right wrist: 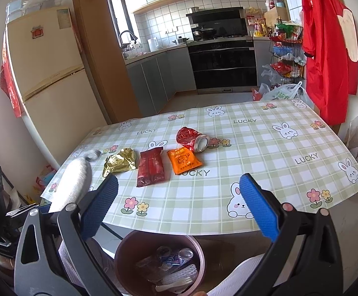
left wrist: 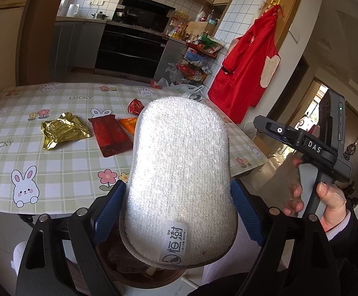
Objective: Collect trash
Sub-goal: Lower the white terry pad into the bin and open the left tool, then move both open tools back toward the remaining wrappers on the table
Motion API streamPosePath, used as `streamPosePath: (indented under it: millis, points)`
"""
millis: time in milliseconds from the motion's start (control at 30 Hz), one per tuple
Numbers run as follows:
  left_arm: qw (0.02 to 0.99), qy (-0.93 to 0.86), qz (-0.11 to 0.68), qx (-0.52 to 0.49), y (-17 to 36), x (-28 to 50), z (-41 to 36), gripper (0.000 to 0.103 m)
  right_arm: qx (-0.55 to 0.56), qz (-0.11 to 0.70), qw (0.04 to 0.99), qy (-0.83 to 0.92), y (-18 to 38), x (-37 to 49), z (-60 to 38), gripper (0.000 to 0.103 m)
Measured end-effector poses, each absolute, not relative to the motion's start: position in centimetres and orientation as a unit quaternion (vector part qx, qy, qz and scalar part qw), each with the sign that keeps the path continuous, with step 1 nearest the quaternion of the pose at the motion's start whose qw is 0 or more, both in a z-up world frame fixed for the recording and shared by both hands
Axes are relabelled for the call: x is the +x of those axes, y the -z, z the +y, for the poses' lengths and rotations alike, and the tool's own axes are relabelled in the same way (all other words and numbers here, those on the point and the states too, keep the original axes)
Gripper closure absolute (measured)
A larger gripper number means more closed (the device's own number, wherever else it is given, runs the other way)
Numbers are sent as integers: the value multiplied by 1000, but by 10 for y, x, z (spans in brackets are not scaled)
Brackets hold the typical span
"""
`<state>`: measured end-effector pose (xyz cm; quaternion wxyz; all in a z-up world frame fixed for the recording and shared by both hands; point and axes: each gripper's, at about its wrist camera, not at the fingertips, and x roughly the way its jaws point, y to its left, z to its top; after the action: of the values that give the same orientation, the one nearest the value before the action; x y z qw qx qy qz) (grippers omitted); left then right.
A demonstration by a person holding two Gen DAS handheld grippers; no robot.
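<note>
Your left gripper point(left wrist: 179, 212) has its fingers pinching a white knitted cloth point(left wrist: 179, 172) by its two sides, wide but pressed in, with the cloth standing up in front of the lens and blocking much of that view. Your right gripper point(right wrist: 179, 207) is spread as wide as it goes, with nothing between the fingers, hanging over the near edge of the bench point(right wrist: 265, 148) and above the bin point(right wrist: 124, 251).

The trash lies in a row on the bench: a gold wrapper point(right wrist: 119, 162), a dark red packet point(right wrist: 150, 167), an orange packet point(right wrist: 184, 164) and, just behind that, a crushed can point(right wrist: 191, 139) on its side. The bin sits below the near edge, already holding some scraps and a plastic fork.

For the next pick I would take the orange packet, since it lies nearest the line of your open right fingers. It is flat, so come in low and tilted, let one finger slide under an edge and close on that edge instead of pressing down on the face (a flat foil pack will likely skate on that slick cover). Keep clear of the can, which touches or nearly touches the packet's far corner and could roll. Keep the cloth on the left, away from the row, so it neither sweeps the gold wrapper off nor hides the bin when you drop.
</note>
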<state>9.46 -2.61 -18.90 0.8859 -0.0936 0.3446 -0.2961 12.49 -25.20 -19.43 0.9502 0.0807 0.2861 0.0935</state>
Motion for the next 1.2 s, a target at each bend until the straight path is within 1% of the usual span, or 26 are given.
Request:
streamPosePath:
  millis: [233, 500, 767, 1000, 1200]
  points:
    - [887, 294, 342, -102, 190, 96, -22, 16, 85, 294, 947, -94, 197, 128, -251, 6]
    - [891, 265, 345, -132, 192, 104, -3, 15, 85, 298, 946, -94, 197, 129, -250, 6]
    - [893, 242, 354, -135, 199, 113, 10, 15, 91, 313, 941, -88, 207, 138, -252, 6]
    - [898, 191, 370, -139, 207, 148, 40, 15, 79, 318, 942, -68, 219, 151, -257, 6]
    - [906, 163, 379, -94, 222, 191, 53, 15, 71, 333, 938, -61, 235, 172, -256, 6]
